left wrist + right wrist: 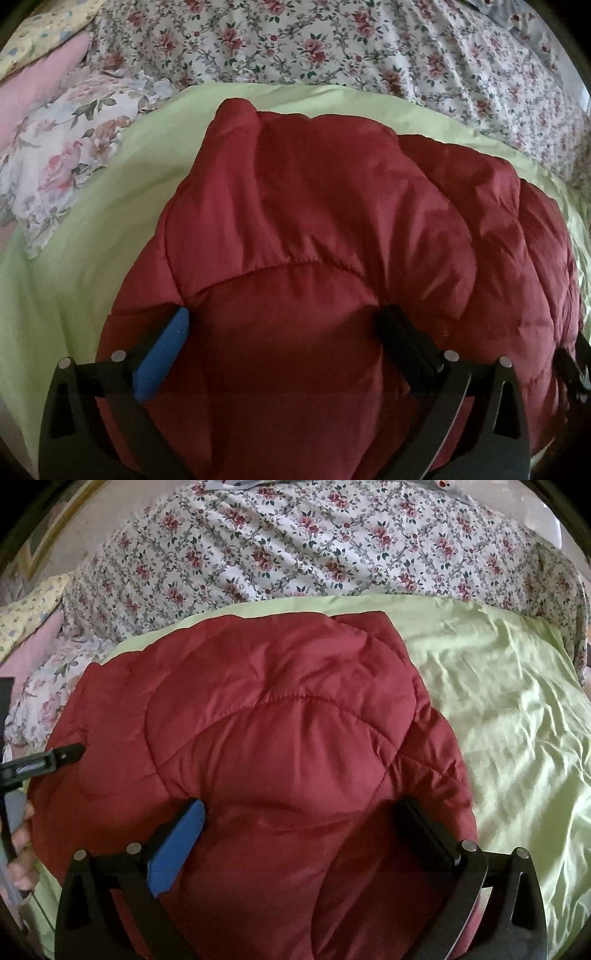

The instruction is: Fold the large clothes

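The puffy quilted dark-red jacket (332,229) is spread on a pale green satin sheet (498,701). Left gripper (284,328) and right gripper (306,823) are both held wide, released, padding bulging between. Bulk should be pressed flat before creasing. A rose-print bedcover (295,546) is bunched behind.

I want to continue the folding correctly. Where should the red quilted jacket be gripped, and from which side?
Probably grip the red quilted jacket at its thin right edge, coming in low from the bare green sheet. The middle is puffy and domed, too thick for the jaws; the edge lies flat and free. Both the right gripper and the left gripper stand open now.
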